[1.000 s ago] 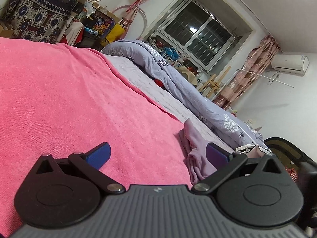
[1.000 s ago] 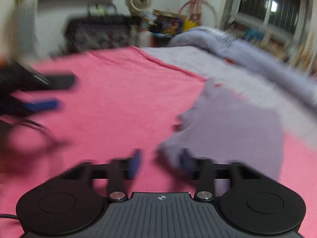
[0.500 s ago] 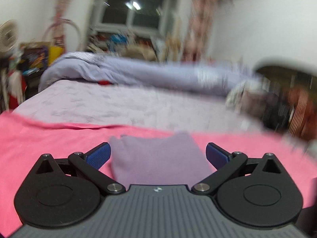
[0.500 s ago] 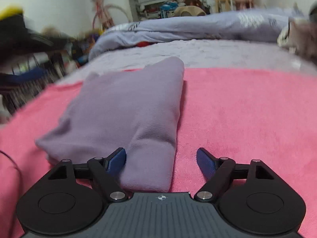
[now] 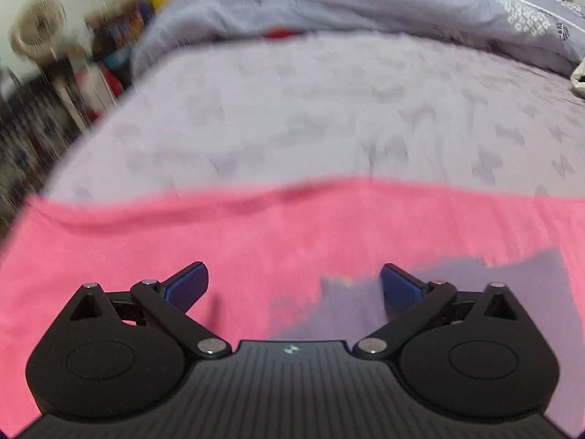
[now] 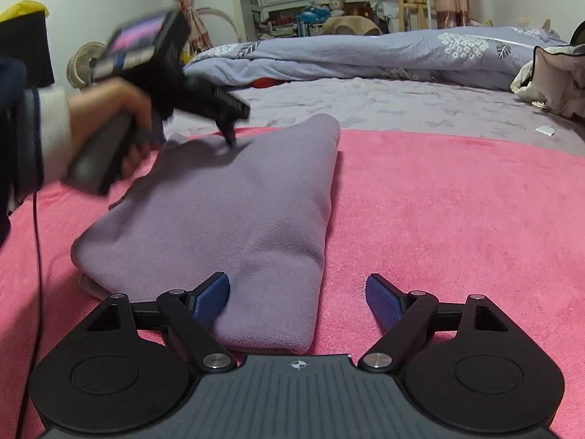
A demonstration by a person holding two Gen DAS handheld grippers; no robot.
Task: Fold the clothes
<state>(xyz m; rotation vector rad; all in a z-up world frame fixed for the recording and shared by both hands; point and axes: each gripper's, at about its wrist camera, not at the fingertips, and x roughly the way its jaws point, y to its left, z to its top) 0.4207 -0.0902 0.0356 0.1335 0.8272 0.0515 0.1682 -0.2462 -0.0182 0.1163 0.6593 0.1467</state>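
A folded lilac garment (image 6: 234, 219) lies on the pink blanket (image 6: 457, 219). My right gripper (image 6: 298, 298) is open at its near end, the left finger resting against the cloth, the right finger over bare blanket. My left gripper (image 6: 228, 130) shows in the right wrist view, held by a hand, its tips over the garment's far left corner. In the blurred left wrist view the left gripper (image 5: 292, 287) is open, with the garment's edge (image 5: 347, 311) under its right finger.
A grey-lilac sheet (image 6: 402, 102) and a rumpled floral duvet (image 6: 365, 55) lie beyond the pink blanket. A bag and loose cloth (image 6: 552, 77) sit at the far right. A fan (image 6: 82, 64) and clutter stand at the left by the wall.
My left gripper has swung across and come down over the garment's far left corner. My right gripper has stayed open at the garment's near end.
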